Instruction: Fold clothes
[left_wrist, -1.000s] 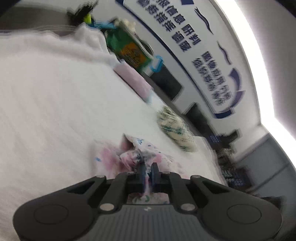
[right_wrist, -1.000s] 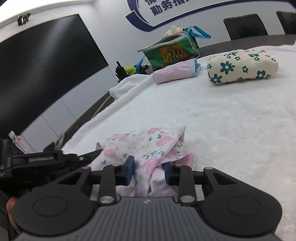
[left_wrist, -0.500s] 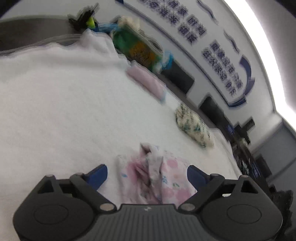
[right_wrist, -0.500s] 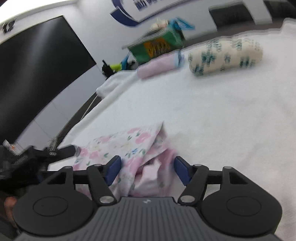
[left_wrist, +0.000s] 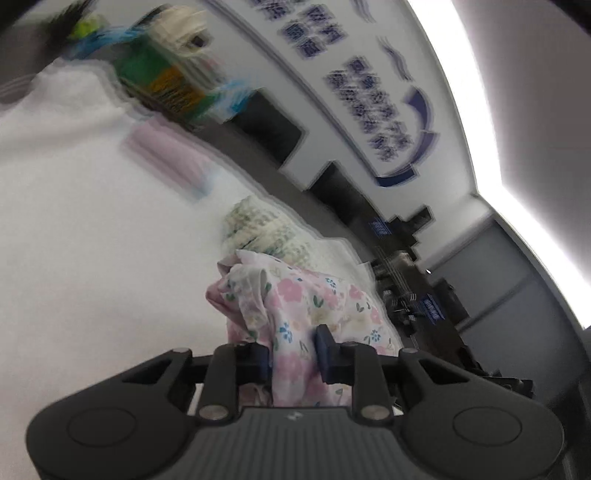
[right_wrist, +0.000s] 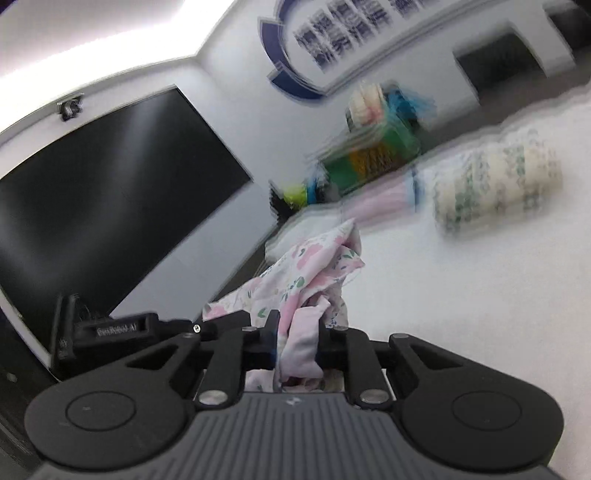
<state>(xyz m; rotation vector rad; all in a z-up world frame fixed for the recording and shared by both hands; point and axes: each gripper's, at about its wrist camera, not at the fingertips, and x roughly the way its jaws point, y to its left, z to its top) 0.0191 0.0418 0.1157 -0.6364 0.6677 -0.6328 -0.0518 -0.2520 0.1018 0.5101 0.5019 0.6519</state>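
A pink floral garment (left_wrist: 303, 302) is bunched up over the white fleece-covered table (left_wrist: 92, 240). My left gripper (left_wrist: 293, 350) is shut on a fold of it. In the right wrist view the same garment (right_wrist: 314, 269) rises off the table (right_wrist: 461, 295), and my right gripper (right_wrist: 297, 339) is shut on another fold. The left gripper's body (right_wrist: 118, 328) shows at the left of that view. Both views are blurred by motion.
A folded cream garment with green flowers (right_wrist: 495, 184) and a folded pink one (right_wrist: 380, 199) lie farther back on the table. A green bag (right_wrist: 373, 155) stands behind them. A large dark screen (right_wrist: 103, 206) fills the left wall.
Both grippers were open half a second ago and have closed on the floral garment. The garment has come up off the table, and both views have tilted.
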